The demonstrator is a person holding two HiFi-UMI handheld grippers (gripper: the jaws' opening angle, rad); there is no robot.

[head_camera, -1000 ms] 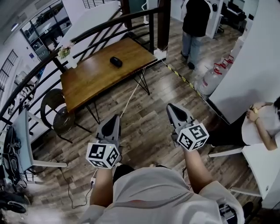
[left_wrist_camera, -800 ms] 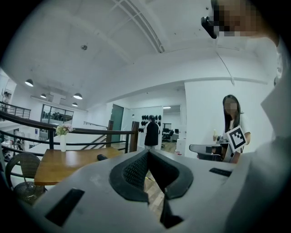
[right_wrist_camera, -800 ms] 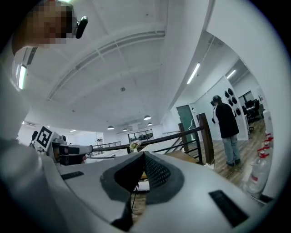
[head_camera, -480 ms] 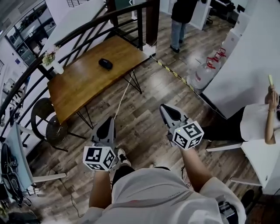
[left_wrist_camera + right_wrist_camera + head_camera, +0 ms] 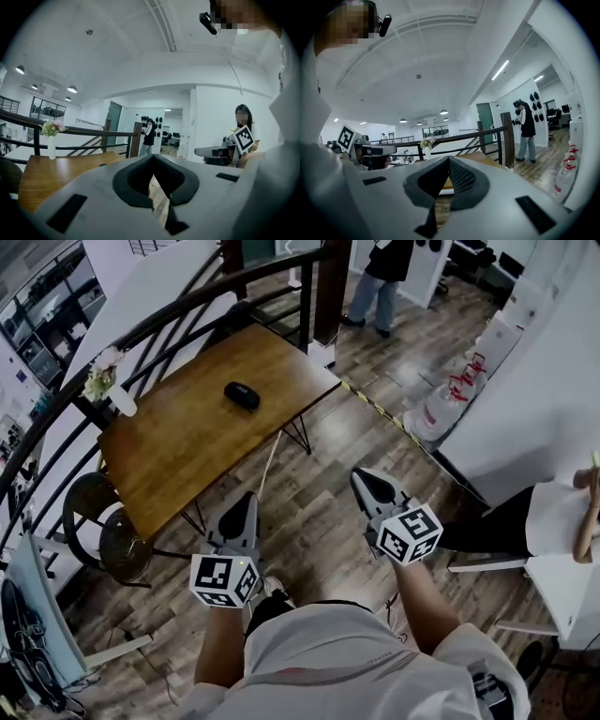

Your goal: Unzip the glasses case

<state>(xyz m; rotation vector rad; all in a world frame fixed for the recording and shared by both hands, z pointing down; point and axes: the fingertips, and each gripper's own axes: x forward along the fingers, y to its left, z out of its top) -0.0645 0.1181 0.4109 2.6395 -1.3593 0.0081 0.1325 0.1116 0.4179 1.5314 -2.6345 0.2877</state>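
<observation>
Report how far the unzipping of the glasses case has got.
Done: nothing that shows. The glasses case lies alone on the wooden table, and its zip is too small to read. In hand: nothing. The left gripper and right gripper are both shut and empty, held over the floor short of the table. Left: reach the table, steady the case, pull the zip open.

On the brown rectangular wooden table, the small black oval glasses case lies near the middle. A white vase of flowers stands at its nine o'clock (by the table's edge), and a dark round chair at seven o'clock.
</observation>
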